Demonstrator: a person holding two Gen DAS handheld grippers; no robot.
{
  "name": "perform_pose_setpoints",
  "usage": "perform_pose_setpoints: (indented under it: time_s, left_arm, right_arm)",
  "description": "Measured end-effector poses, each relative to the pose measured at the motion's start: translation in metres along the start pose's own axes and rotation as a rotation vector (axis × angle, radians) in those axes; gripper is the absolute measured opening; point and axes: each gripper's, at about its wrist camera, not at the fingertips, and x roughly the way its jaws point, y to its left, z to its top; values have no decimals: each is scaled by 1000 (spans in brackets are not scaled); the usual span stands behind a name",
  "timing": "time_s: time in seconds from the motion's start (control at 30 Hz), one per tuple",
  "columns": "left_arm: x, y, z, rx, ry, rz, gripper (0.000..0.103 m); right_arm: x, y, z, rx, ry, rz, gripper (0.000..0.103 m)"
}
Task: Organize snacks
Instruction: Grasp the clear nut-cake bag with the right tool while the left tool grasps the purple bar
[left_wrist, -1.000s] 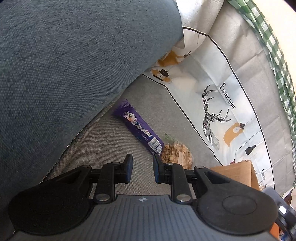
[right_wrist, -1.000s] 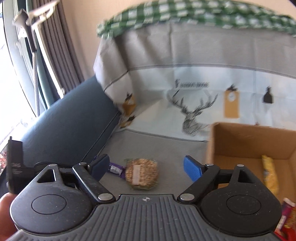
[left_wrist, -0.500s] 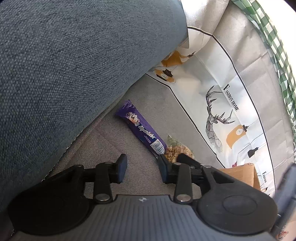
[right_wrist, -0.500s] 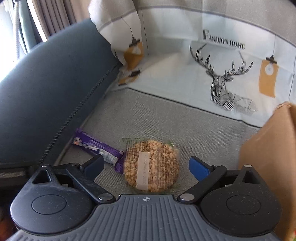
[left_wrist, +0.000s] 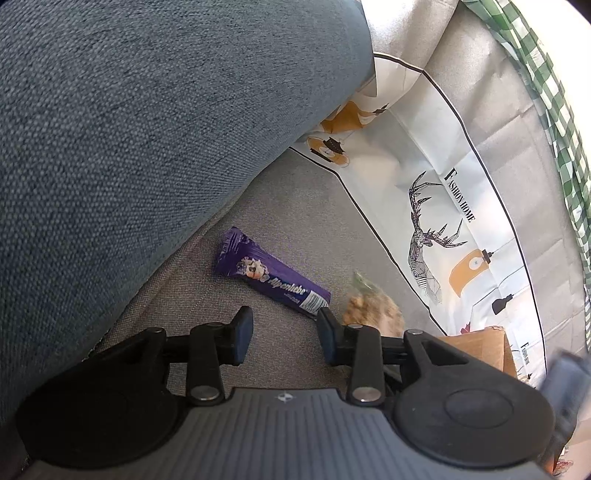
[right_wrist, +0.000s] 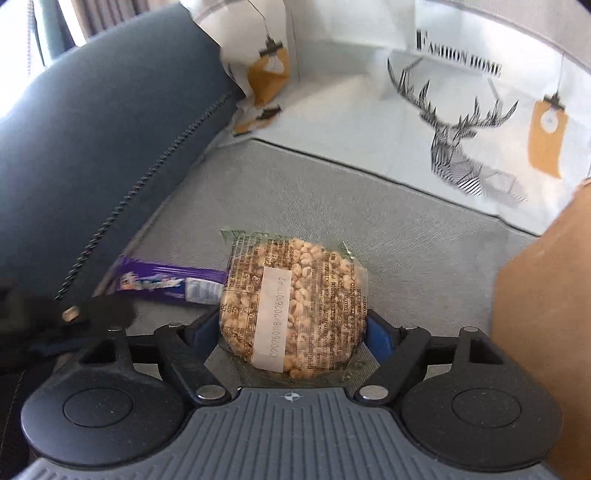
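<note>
A round puffed-grain cake in a clear wrapper (right_wrist: 295, 295) lies on the grey sofa seat (right_wrist: 332, 192). My right gripper (right_wrist: 293, 328) has it between its blue pads; the jaws are closing and the pads touch both sides of the pack. Left of it lies a purple chocolate bar (right_wrist: 166, 282). In the left wrist view the purple bar (left_wrist: 273, 280) sits just beyond my left gripper (left_wrist: 284, 332), which is open with nothing between its fingers. The cake (left_wrist: 373, 306) shows blurred past the right finger.
A blue-grey sofa armrest (left_wrist: 147, 147) rises close on the left. A cardboard box (right_wrist: 546, 314) stands to the right of the cake. A white cover with a deer print (right_wrist: 461, 147) drapes the backrest, and a green checked cloth (left_wrist: 554, 92) lies on top.
My right gripper dropped toward the seat and came around the grain cake, its jaws narrowing onto it. The left gripper's jaws widened and it stayed in place.
</note>
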Motion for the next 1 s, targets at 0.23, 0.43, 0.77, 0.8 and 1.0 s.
perform_pose_setpoints:
  time_s: [0.23,0.43,0.77,0.8,1.0]
  left_arm:
    - [1,-2,0,17,8,-1,41]
    - [-1,-9,-1,72,-11,-12,40]
    - [12,-23,2,167,-22,7,38]
    - [15,-24,2,162,-21,9,38]
    - [45,-28,10,129,-9,46,39]
  right_arm:
    - [-68,7,-35,-58,-24,0,81]
    - [-109,10,-74,-56,35,72,81]
    - [-103,39,-121,-17,53,39,81]
    - [-100,39,-122,-6,65,21,81]
    - [-88,32,-124,65,125,-19,81]
